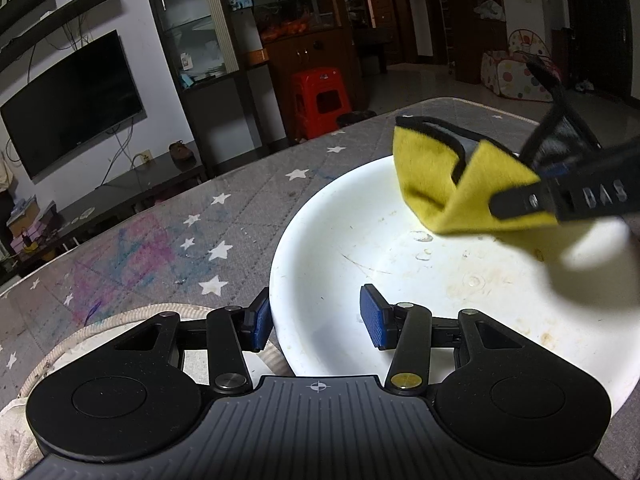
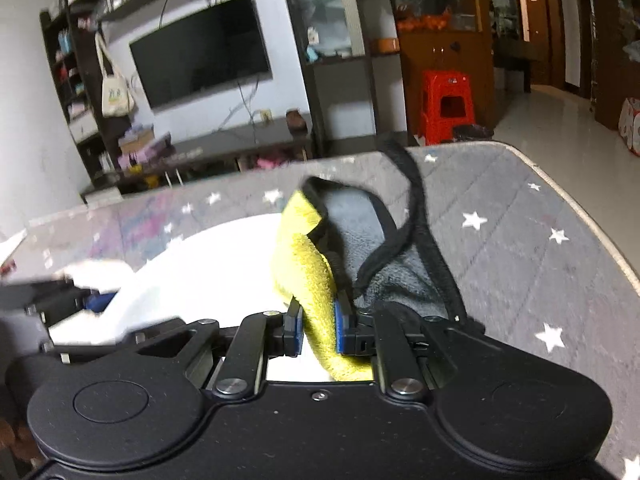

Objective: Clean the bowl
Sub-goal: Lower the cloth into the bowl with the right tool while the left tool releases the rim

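Note:
A large white bowl (image 1: 420, 280) sits on a grey star-print table cover; its inside shows brownish stains, scratches and a few water drops. My left gripper (image 1: 316, 318) is open, its blue pads on either side of the bowl's near rim, one outside and one inside. My right gripper (image 2: 318, 328) is shut on a yellow and grey cloth (image 2: 304, 256) with black trim and holds it over the bowl (image 2: 224, 248). In the left wrist view the cloth (image 1: 440, 176) hangs above the bowl's far side, held by the right gripper (image 1: 520, 200).
The table cover (image 1: 168, 248) has pink and blue scribbles at the left. A cream rope-edged item (image 1: 80, 332) lies by the left gripper. Beyond the table's far edge stand a red stool (image 1: 320, 100), a TV (image 1: 72, 100) and cabinets.

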